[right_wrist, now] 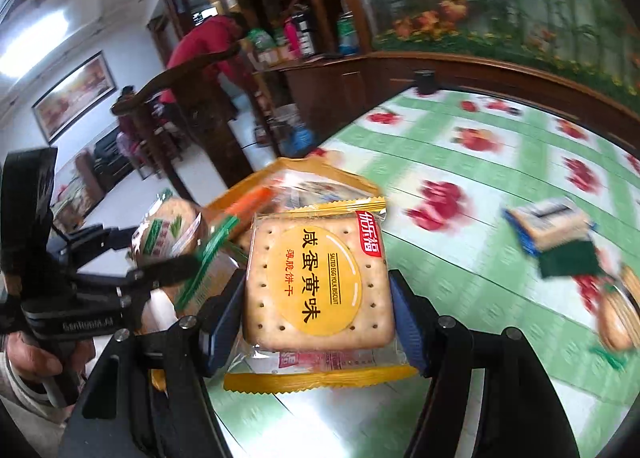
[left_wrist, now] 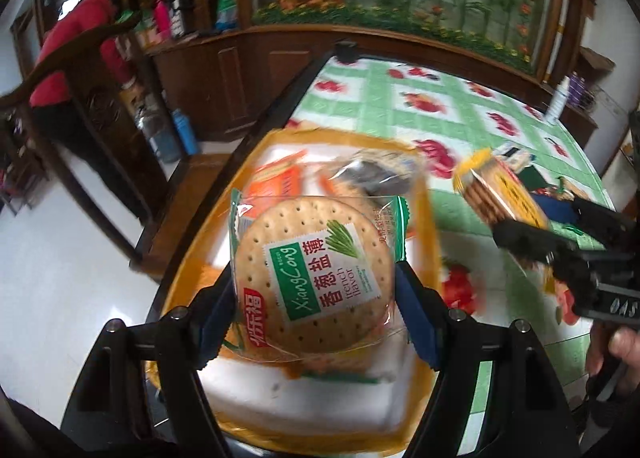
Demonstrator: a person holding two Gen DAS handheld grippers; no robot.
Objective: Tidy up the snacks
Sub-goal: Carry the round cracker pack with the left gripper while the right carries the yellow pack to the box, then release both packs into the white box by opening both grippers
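The left gripper (left_wrist: 314,278) is clamped on the round scallion biscuit pack (left_wrist: 314,274), held directly above the yellow-rimmed tray (left_wrist: 430,217). The right gripper (right_wrist: 318,298) is clamped on the square salted egg yolk biscuit pack (right_wrist: 318,286), held just beside the tray's near edge, over the checked tablecloth (right_wrist: 460,225). Only the right wrist view shows loose packs (right_wrist: 556,236) well apart from the tray.
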